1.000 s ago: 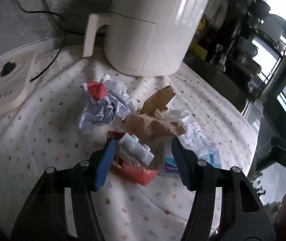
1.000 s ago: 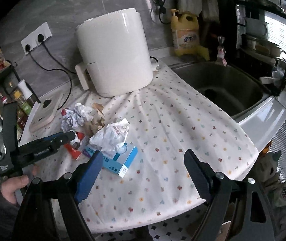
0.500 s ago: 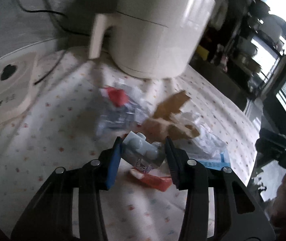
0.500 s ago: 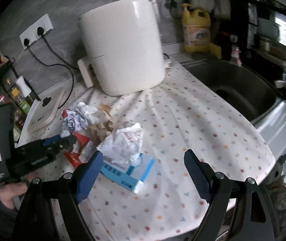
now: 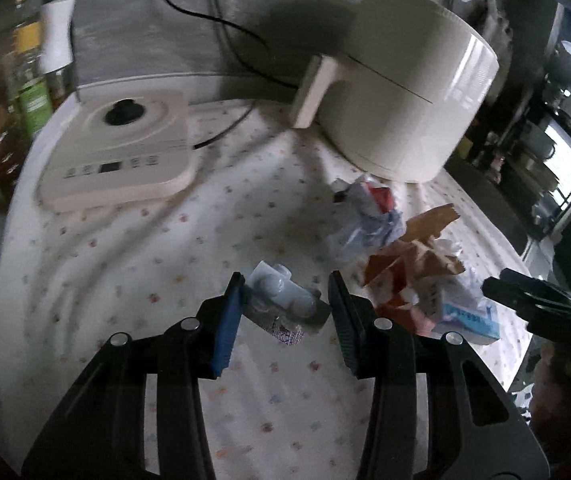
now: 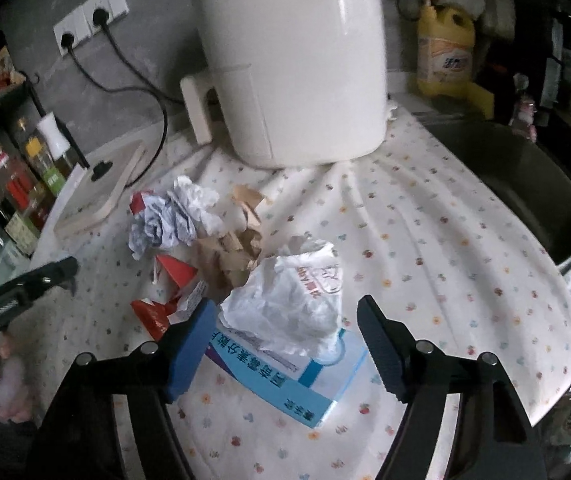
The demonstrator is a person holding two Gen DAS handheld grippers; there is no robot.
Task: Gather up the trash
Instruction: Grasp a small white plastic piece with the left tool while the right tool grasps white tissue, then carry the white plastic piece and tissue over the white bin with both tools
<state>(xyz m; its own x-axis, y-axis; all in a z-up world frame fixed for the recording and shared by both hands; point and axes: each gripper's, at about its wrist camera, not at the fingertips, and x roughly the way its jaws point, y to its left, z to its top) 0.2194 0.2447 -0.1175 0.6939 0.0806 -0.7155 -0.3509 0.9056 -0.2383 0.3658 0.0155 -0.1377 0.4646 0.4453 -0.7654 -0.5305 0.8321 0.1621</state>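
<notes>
The white air fryer (image 6: 293, 60) stands at twelve o'clock on the dotted tablecloth (image 6: 425, 240), and the trash is heaped in front of it. Largest in the heap is the blue medicine box (image 6: 285, 380), lying flat with its long axis running from ten o'clock to four o'clock in the right wrist view. On its upper half sits the crumpled white plastic bag (image 6: 293, 300). The right gripper (image 6: 285, 340) has both between its fingers, the bag bulging up at twelve o'clock from the fingertips. Its jaws are closing, but the pads do not yet touch bag or box. This hand is plainly the nearer one to that pair.

The left gripper (image 5: 285, 304) is clamped on a blister pack (image 5: 285, 300), held clear of the cloth, with the remaining heap at two o'clock from it. Torn brown paper (image 6: 229, 252), a crumpled printed wrapper (image 6: 173, 216) and a red carton (image 6: 157, 312) lie at ten to eleven o'clock from the right fingertips.
</notes>
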